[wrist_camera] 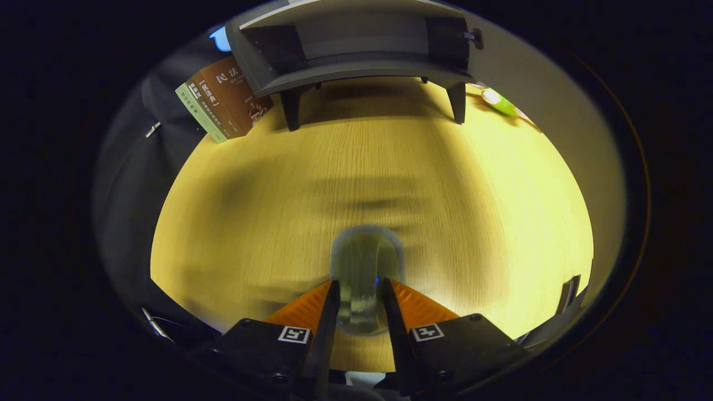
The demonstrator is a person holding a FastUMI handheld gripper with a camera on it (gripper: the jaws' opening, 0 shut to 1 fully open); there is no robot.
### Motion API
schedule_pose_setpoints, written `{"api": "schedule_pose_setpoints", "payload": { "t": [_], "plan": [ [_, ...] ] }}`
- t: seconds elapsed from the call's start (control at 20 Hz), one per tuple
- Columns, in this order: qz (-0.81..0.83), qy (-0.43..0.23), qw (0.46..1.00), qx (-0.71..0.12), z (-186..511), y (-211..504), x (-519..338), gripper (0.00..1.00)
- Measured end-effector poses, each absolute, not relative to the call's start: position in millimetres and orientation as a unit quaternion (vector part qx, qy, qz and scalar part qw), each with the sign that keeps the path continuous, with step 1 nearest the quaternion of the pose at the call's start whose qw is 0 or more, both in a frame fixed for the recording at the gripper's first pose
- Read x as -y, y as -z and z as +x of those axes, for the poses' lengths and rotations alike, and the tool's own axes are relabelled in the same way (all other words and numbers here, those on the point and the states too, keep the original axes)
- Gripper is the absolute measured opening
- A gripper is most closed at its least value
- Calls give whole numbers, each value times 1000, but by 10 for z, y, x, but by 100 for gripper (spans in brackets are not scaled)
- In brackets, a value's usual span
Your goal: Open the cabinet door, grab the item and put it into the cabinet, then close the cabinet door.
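Observation:
A clear glass cup (pixel 365 267) stands between my fingers, seen from above over the wooden table (pixel 278 195). My gripper (pixel 359 292) is shut on it, one finger pressed on each side of its wall. Far beyond the fingers stands a small grey cabinet (pixel 356 50) on short legs; its front looks open, with a pale door (pixel 535 83) swung out to the right and a dark inside showing. The motion blurs the cup and the tabletop.
A brown and green book (pixel 223 103) lies left of the cabinet at the table's edge. A green object (pixel 498 102) lies to the right of the cabinet's leg, by the open door. A dark cloth wall runs along the table's left side.

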State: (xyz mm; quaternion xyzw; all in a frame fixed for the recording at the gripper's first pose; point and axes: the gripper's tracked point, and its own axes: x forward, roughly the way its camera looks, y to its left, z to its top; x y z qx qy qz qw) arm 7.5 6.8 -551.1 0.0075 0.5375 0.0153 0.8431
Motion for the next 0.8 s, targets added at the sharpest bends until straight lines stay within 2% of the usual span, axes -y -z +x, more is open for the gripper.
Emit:
{"api": "schedule_pose_setpoints", "payload": {
  "t": [0.15, 0.25, 0.5, 0.8],
  "plan": [
    [4, -12, 844, -536, 83, 5561, -35, 51],
    [-10, -5, 840, -542, 67, 5537, 21, 22],
    [-9, -5, 837, -547, 65, 5522, 9, 22],
    [-2, -4, 852, -524, 175, 5155, -78, 22]
  ]
}}
